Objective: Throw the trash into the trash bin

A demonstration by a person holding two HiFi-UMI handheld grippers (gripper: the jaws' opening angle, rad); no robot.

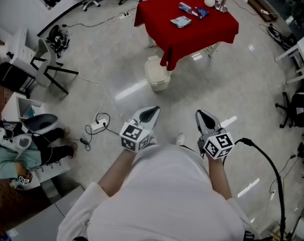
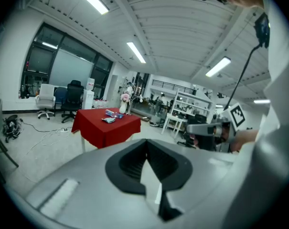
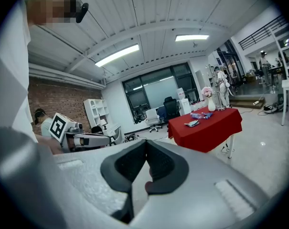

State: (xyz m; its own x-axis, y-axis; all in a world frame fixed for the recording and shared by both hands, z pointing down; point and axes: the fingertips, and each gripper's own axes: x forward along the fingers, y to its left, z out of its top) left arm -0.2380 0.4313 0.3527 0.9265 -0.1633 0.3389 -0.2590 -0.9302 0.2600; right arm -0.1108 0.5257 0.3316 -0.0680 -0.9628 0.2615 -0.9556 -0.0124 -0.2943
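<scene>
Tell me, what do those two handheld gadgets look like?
The left tongs and right tongs are pale grey, pointed, black-lined inside. Each carries a white cube with black square markers. A black cable trails from the right one. The person wears white sleeves.

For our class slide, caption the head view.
Left gripper and right gripper, shut, face the red table and trash bin.

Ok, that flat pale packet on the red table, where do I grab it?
Pinch the flat packet by its near edge, coming low from the near side of the red table with the right hand-held gripper. It lies flat there, so a rim pinch probably beats a top-down grab.
</scene>
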